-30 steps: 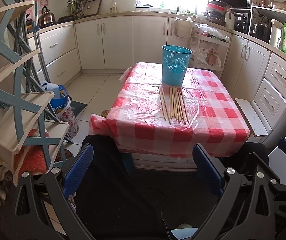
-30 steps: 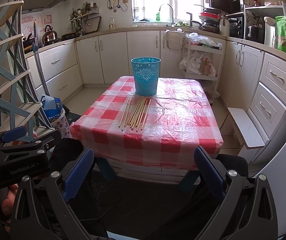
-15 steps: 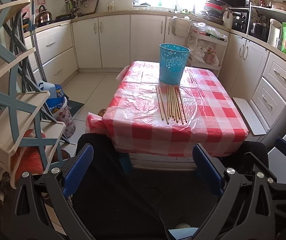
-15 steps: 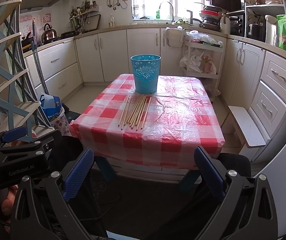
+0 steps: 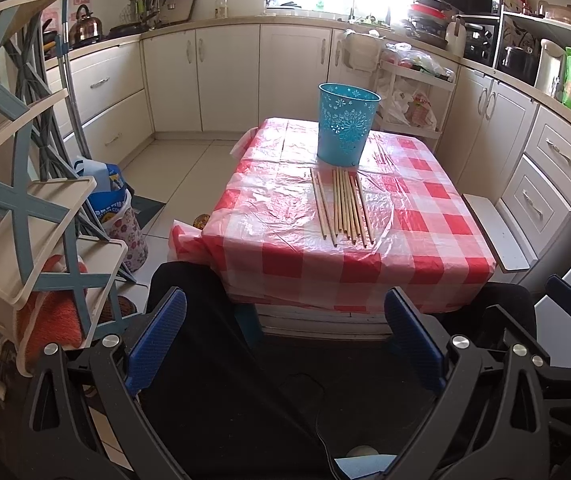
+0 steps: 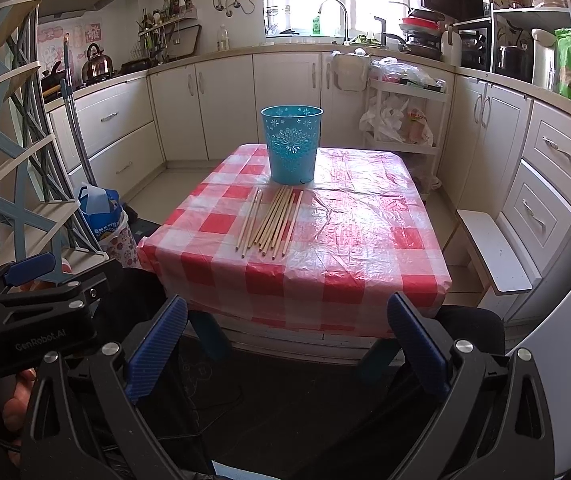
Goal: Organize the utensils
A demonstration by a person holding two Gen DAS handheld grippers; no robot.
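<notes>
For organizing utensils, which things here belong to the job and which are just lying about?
Part of the job:
- chopsticks, lying loose in a row on the table
- blue bin, upright just behind them
- left claw and right claw, both open, short of the table

Just lying about:
- kettle on the counter
- trolley holding bags
- folding rack

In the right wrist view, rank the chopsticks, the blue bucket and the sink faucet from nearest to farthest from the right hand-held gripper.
1. Chopsticks: lying on the checkered tablecloth, slightly left of centre.
2. Blue bucket: upright at the table's far side, just behind the chopsticks.
3. Sink faucet: at the back counter, under the window.

The right hand-held gripper is open and empty.
</notes>
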